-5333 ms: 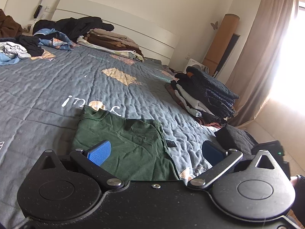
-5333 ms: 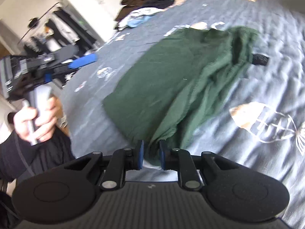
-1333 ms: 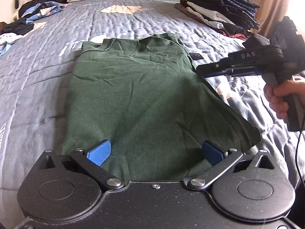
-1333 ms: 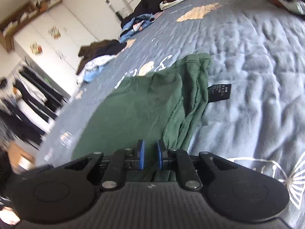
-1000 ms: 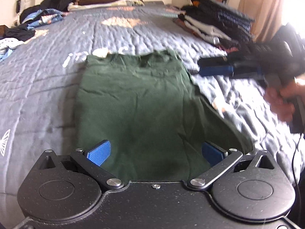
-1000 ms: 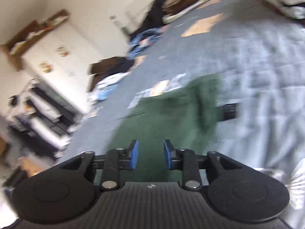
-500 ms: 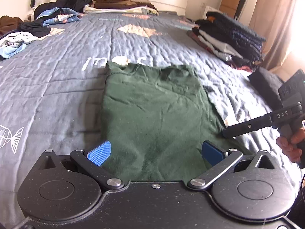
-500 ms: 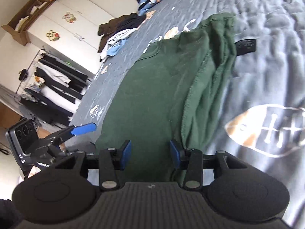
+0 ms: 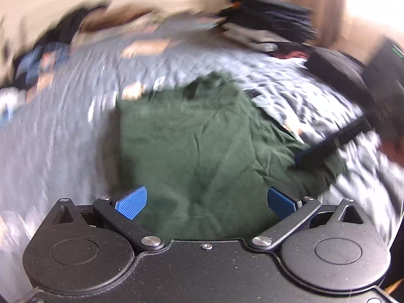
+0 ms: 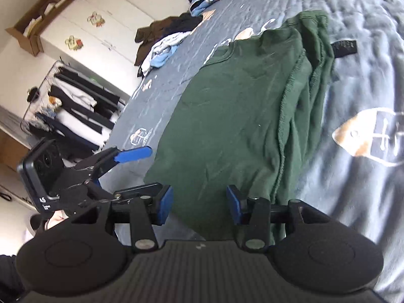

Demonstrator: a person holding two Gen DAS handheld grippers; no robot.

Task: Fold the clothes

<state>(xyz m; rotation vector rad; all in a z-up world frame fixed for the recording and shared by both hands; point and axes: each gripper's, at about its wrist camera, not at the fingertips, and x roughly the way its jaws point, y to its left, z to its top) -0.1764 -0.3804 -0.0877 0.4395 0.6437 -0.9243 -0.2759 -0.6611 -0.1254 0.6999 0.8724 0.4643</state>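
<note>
Right hand-held gripper [image 10: 199, 208] sits low over the near hem of the dark green cotton shirt [image 10: 242, 111], its blue-padded jaws apart and opening; green cloth shows in the gap between them, but the pads are not pressing on it. Left hand-held gripper [image 9: 205, 200] has its jaws spread wide, blue ribbed pads well apart, nothing pinched, the shirt's near edge lying just beyond them. From the right wrist view that left gripper shows off to the side of the shirt's corner, one blue finger [image 10: 133, 154] reaching toward the cloth but apart from it.

The shirt lies flat on the grey quilted bedspread [image 10: 358, 80], one side folded in over the body so a stitched hem runs lengthwise down it. A small black label [image 10: 344, 46] rests on the quilt just beside the collar end. The left wrist view is smeared with blur, yet the green shape fills its middle.

Further out: a stack of folded dark clothes [image 9: 267, 29] at the bed's far side, loose garments heaped [image 10: 164, 43] near the opposite edge, and beyond the bed white wardrobe doors [image 10: 96, 32] and a rack of hanging dark clothes [image 10: 73, 111].
</note>
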